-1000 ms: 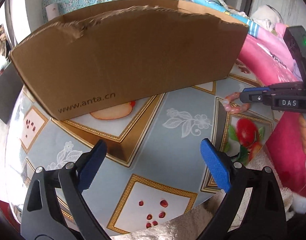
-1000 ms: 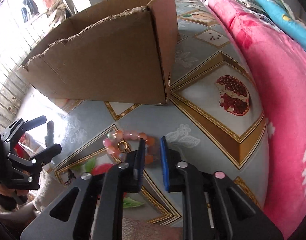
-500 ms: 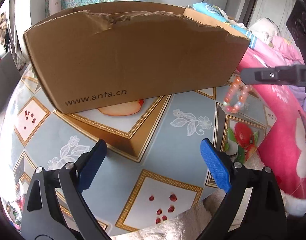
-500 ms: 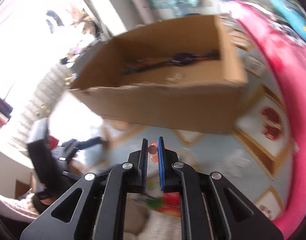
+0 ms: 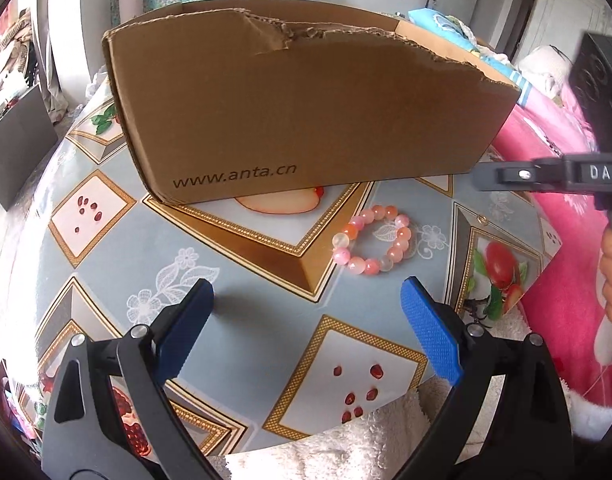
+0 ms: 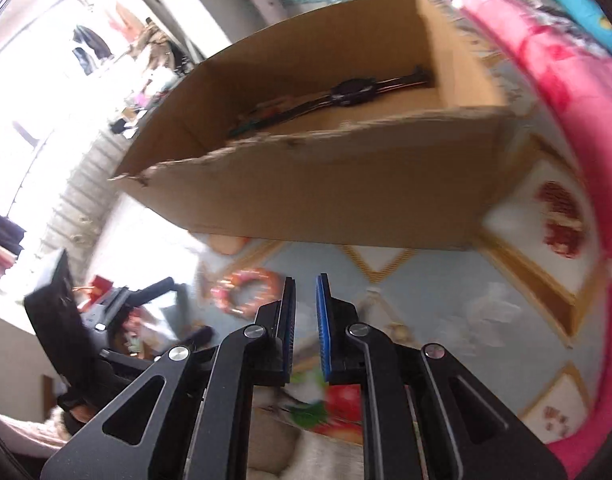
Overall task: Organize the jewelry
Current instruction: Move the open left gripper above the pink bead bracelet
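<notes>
From the left wrist, we see our left tool (image 5: 306, 312) spread wide and empty above the patterned table (image 5: 234, 280); the pink bead bracelet (image 5: 372, 239) lies flat just in front of the cardboard box (image 5: 306, 120). From the right wrist, our right tool (image 6: 305, 312) stands narrow, its jaws opening with nothing between them, the bracelet (image 6: 246, 291) on the table to its left.
</notes>
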`<state>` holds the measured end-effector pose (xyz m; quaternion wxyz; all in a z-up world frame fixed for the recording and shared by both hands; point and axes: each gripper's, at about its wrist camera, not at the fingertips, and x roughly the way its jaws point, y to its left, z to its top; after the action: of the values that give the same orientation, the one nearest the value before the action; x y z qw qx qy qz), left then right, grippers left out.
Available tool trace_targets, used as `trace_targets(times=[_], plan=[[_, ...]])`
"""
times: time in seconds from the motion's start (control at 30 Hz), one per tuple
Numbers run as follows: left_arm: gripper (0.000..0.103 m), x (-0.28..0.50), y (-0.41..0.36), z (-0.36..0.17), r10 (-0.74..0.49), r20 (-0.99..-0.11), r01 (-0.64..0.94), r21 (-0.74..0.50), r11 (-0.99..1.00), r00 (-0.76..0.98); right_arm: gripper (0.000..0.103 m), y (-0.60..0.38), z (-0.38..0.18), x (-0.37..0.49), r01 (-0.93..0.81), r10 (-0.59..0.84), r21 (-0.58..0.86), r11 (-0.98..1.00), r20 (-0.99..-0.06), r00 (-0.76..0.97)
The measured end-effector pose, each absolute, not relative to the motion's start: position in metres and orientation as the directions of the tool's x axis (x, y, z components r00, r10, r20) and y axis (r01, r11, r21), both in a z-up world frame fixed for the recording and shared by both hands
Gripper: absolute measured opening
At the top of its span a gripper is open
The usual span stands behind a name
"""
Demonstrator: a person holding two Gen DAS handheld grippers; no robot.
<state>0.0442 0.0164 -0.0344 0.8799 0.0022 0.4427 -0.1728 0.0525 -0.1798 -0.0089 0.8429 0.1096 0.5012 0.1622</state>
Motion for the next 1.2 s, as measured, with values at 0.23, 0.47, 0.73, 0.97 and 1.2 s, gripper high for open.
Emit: trace_targets(times=[0.23, 0.47, 0.73, 0.97, 1.2], plan=[[0.092, 0.046, 0.002, -0.037, -0.251, -0.795, 0.317, -0.079, 0.945, 0.553, 0.030, -0.198, -0.028, 0.023, -0.129, 0.182, 0.136, 0.982, -0.861, 0.475], [0.094, 0.048, -0.010, -0.039, -0.197, -0.808, 0.304, -0.023, 0.952, 0.556, 0.029, -0.184, -0.038, 0.023, -0.190, 0.164, 0.072, 0.979, -0.830, 0.533], [0.094, 0.048, -0.016, -0.040, -0.175, -0.809, 0.285, -0.009, 0.959, 0.561, 0.016, -0.176, -0.042, 0.027, -0.197, 0.152, 0.048, 0.979, -0.817, 0.556], [0.095, 0.047, -0.016, -0.041, -0.177, -0.802, 0.287, -0.007, 0.958, 0.571, 0.012, -0.175, -0.043, 0.027, -0.185, 0.152, 0.054, 0.981, -0.811, 0.565], [0.095, 0.040, -0.008, -0.034, -0.231, -0.769, 0.307, -0.048, 0.951, 0.596, 0.011, -0.187, -0.042, 0.026, -0.153, 0.185, 0.118, 0.981, -0.802, 0.567]])
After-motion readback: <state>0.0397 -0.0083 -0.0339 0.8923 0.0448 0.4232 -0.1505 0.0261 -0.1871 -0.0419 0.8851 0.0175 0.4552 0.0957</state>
